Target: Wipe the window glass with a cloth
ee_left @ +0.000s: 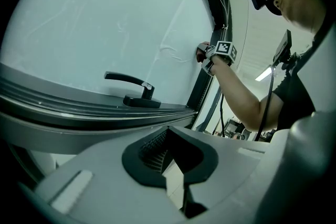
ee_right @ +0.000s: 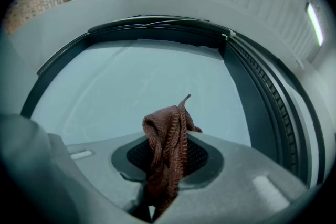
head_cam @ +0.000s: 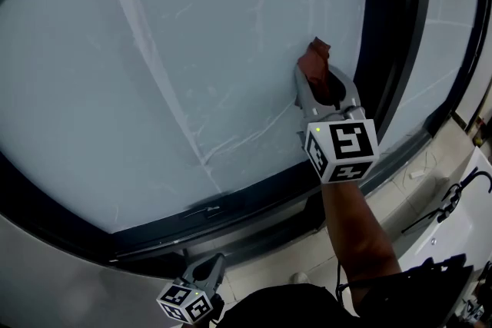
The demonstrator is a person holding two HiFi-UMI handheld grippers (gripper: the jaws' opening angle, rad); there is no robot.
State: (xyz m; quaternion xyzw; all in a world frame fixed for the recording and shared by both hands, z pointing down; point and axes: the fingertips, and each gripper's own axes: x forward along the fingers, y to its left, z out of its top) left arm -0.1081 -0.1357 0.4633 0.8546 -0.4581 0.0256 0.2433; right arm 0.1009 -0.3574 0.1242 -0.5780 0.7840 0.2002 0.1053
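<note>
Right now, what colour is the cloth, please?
Reddish-brown cloth, clearest in the right gripper view.

Right claw [ee_right: 165,168] clamped; left claw [ee_left: 177,168] closed.

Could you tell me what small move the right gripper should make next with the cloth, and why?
Probably a sweep to the left across the glass, with the cloth kept pressed on. The right gripper has the brown cloth clamped in its jaws at the pane's right edge, beside the dark frame. Streaks show on the glass to its left.
</note>
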